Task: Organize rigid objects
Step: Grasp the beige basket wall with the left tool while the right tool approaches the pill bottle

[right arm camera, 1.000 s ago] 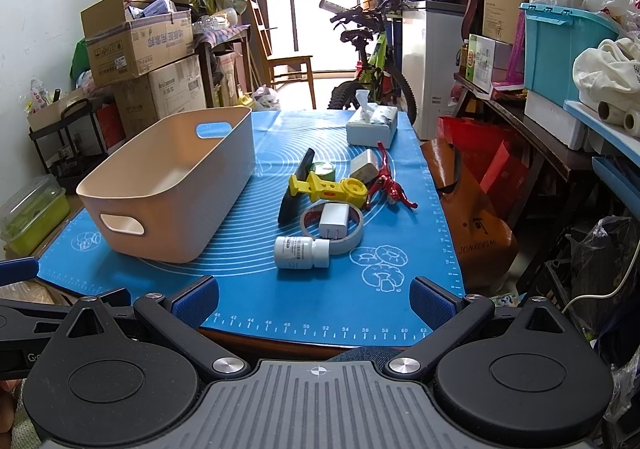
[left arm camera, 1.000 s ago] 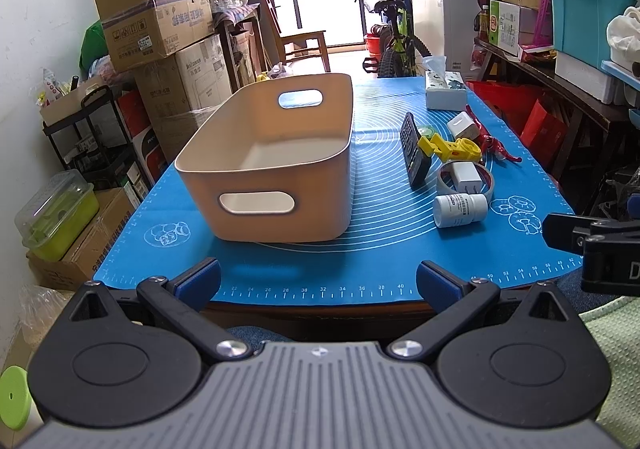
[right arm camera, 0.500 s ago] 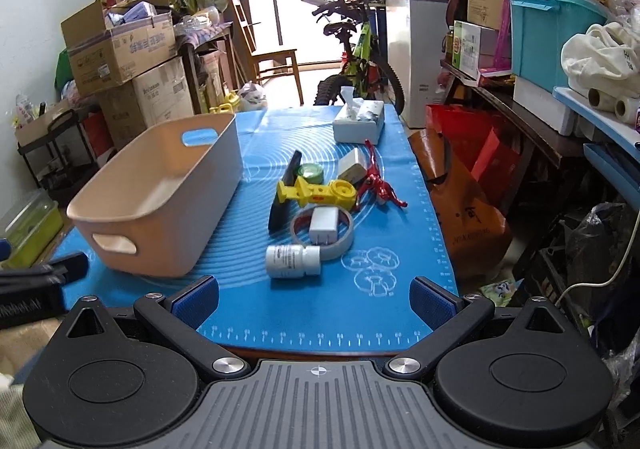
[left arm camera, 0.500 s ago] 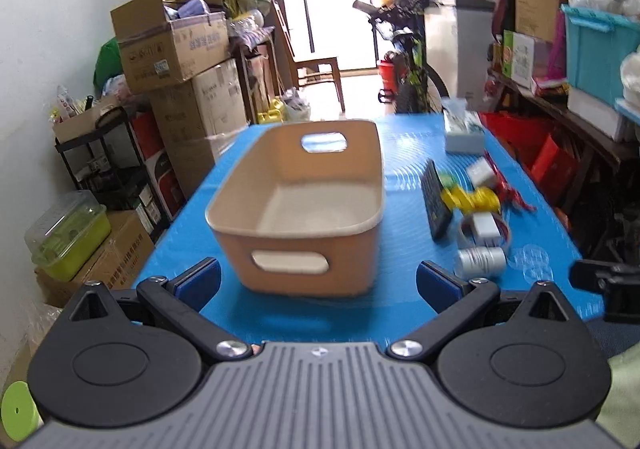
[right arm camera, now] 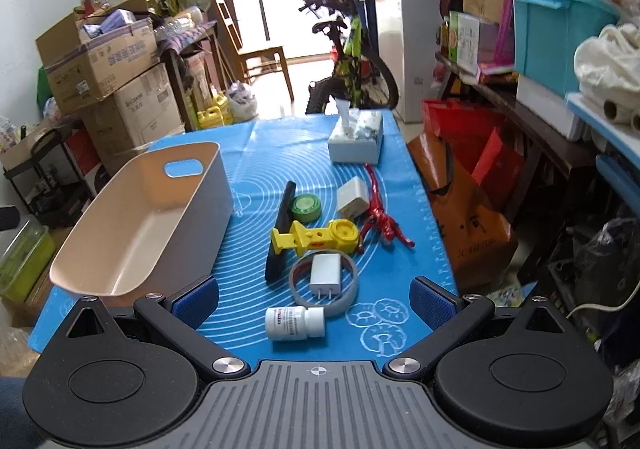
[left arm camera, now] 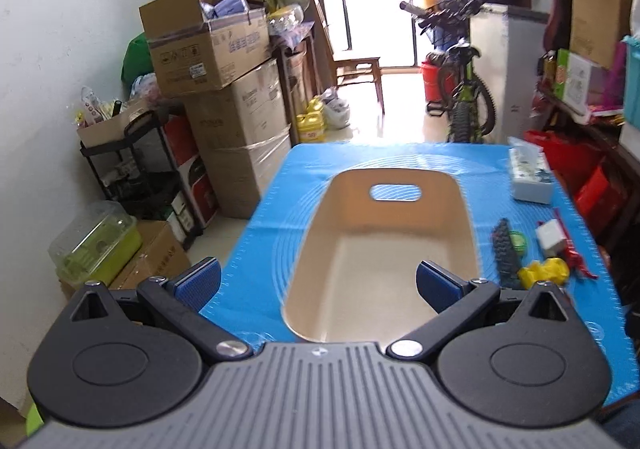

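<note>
1. Both tools are spread wide and hold nothing: the left gripper (left arm camera: 318, 283) hovers over the empty beige bin (left arm camera: 460, 209), the right gripper (right arm camera: 314, 299) over the clutter.
2. The white pill bottle (right arm camera: 295, 324) lies on its side at the right gripper's 12 o'clock, just ahead, between the fingers; the bin sits at 10 o'clock.
3. The person should straddle its middle squarely so it cannot roll away.

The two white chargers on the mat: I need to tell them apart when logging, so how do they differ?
The nearer charger lies flat inside the grey ring, prongs pointing toward the camera; the farther charger lies outside any ring, beside the red figure. The nearer one looks flatter and longer, the farther one blockier; its prongs are not visible. Both are white and rest on the blue mat.
</note>
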Action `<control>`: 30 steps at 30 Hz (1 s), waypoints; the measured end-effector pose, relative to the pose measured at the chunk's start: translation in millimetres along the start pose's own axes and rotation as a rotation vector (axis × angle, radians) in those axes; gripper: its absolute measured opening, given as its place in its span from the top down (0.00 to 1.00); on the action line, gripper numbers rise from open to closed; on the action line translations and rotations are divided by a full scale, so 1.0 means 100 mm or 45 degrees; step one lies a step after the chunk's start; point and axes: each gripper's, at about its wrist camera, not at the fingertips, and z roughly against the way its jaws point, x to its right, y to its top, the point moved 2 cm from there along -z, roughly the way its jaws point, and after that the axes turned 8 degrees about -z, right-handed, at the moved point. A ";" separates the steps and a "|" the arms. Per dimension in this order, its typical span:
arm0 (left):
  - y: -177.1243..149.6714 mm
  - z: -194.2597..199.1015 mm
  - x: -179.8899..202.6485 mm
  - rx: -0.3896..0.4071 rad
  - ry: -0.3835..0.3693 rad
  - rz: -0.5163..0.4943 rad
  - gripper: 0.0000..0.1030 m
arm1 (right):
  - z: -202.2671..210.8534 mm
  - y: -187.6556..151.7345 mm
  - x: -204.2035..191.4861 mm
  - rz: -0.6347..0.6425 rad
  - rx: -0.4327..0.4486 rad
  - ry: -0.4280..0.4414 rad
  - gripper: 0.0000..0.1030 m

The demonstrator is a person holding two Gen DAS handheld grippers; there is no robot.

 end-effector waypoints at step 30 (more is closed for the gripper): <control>-0.33 -1.75 -0.58 -0.420 -0.197 0.068 0.41 | -1.58 -0.46 -0.32 0.058 -0.297 -0.252 0.02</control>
